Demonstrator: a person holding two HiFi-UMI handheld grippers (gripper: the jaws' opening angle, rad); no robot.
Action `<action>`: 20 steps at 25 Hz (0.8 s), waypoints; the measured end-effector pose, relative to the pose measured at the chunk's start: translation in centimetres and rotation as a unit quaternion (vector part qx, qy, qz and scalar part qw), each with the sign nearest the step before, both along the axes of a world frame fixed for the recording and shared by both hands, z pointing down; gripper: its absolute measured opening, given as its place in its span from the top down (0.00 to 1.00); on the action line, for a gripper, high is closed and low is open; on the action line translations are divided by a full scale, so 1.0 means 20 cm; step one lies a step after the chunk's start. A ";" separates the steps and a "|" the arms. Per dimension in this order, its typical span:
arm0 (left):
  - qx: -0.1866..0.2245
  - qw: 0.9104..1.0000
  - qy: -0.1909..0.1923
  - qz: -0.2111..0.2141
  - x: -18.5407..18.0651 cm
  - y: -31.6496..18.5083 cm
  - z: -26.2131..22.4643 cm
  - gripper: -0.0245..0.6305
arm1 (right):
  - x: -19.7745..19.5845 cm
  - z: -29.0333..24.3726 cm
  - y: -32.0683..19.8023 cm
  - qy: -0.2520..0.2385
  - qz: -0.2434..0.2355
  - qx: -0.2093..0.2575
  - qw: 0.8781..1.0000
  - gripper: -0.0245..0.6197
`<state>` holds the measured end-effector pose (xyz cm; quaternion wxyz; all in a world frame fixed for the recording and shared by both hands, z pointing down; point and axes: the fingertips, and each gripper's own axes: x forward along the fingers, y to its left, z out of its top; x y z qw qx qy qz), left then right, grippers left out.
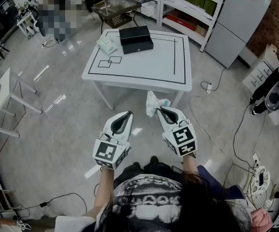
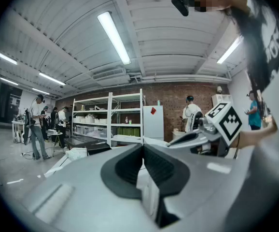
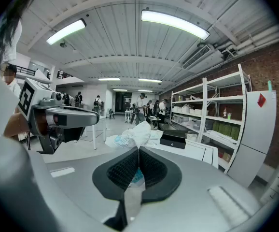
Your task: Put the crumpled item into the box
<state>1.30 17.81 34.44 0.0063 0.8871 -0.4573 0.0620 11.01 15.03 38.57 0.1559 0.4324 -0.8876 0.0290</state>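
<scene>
A crumpled white wrapper with blue print (image 1: 153, 103) hangs from my right gripper (image 1: 158, 109), which is shut on it in front of the white table (image 1: 178, 71). In the right gripper view the crumpled wrapper (image 3: 130, 137) sticks out past the closed jaws of my right gripper (image 3: 138, 151). The black box (image 1: 135, 38) lies closed at the far side of the table, seen small in the right gripper view as the black box (image 3: 173, 138). My left gripper (image 1: 128, 115) is shut and empty beside the right one; its jaws of the left gripper (image 2: 142, 146) meet with nothing between them.
A white packet (image 1: 106, 44) lies left of the box on the table. Black tape lines (image 1: 109, 61) mark the tabletop. Shelving (image 1: 188, 8) and a grey cabinet (image 1: 236, 23) stand behind. A small white table (image 1: 2, 98) is at left; cables (image 1: 236, 134) run along the floor at right.
</scene>
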 end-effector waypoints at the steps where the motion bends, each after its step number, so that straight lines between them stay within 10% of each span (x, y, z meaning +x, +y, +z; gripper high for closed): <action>1: 0.001 1.000 -0.001 -0.001 0.00 -0.01 0.00 0.96 | 0.01 0.01 -0.01 0.003 -0.002 0.000 1.000 0.95; 20: 0.002 0.998 -0.018 -0.058 0.14 -0.25 0.09 0.96 | 0.19 0.15 -0.26 0.013 -0.067 -0.001 0.998 0.95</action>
